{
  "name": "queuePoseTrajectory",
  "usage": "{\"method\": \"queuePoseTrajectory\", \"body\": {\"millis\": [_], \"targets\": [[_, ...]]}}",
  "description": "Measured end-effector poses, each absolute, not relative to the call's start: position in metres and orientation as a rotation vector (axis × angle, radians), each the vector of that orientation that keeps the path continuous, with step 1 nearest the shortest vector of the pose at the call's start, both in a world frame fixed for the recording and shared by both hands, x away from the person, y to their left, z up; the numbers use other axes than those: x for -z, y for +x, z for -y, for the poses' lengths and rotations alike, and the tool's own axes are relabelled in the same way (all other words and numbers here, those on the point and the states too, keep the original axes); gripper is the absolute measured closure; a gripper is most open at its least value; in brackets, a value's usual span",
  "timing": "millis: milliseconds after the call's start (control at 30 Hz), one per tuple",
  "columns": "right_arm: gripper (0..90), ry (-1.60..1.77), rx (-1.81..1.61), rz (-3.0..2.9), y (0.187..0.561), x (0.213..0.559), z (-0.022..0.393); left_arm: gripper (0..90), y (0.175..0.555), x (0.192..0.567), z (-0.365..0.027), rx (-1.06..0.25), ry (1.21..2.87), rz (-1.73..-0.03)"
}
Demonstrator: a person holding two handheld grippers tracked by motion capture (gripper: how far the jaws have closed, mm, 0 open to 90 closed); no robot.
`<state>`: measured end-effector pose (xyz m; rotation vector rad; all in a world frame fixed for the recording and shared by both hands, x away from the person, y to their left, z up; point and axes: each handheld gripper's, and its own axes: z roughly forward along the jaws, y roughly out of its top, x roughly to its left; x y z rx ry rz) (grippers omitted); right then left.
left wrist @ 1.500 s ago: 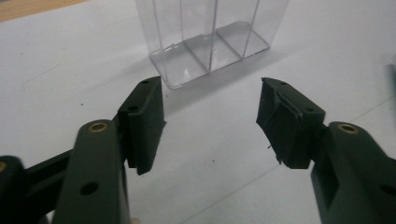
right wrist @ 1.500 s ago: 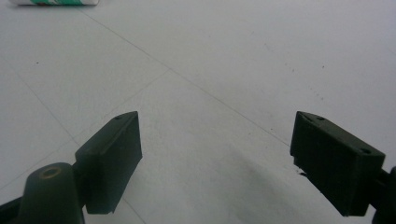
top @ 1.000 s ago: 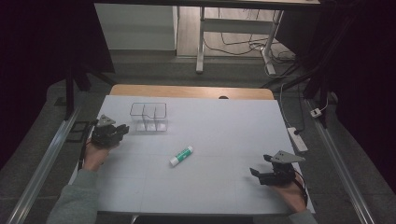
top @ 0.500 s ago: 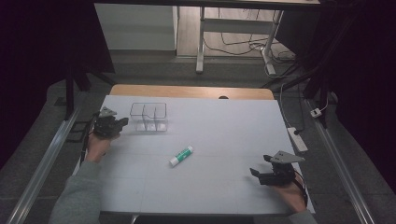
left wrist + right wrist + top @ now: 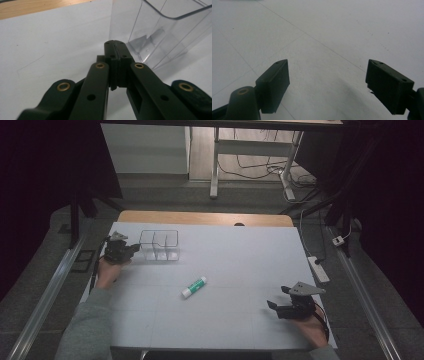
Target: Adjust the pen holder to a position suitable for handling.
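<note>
The left gripper [image 5: 115,47] has its fingers [image 5: 110,53] pressed flat together with nothing between them, the tips just beside the near corner of the clear organiser [image 5: 160,32]. Pushed on like this, they may shove or tip the light box rather than take hold of its wall. The right gripper [image 5: 327,85] rests with its fingers [image 5: 274,82] spread wide over bare bench [image 5: 240,255]. By count: one organiser [image 5: 159,245], one glue stick [image 5: 194,287] lying mid-bench, well apart from both of the two grippers.
</note>
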<state>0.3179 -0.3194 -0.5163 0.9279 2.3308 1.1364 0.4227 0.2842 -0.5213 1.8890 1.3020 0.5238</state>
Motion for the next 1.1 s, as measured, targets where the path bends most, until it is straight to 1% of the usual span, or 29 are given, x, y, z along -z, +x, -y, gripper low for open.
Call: {"method": "queuePoseTrajectory", "body": {"millis": [400, 800, 1100], "targets": [[18.6, 0.926, -1.142, -2.337, 0.317, 0.516, 0.32, 88.9, 0.432, 0.522, -0.281, -0.521, 1.884, -1.288], [18.7, 0.926, -1.131, -2.345, 0.317, 0.517, 0.32, 88.9, 0.434, 0.523, -0.279, -0.522, 1.882, -1.304], [18.6, 0.928, -1.13, -2.342, 0.316, 0.517, 0.319, 88.9, 0.434, 0.522, -0.273, -0.521, 1.91, -1.271]]}}
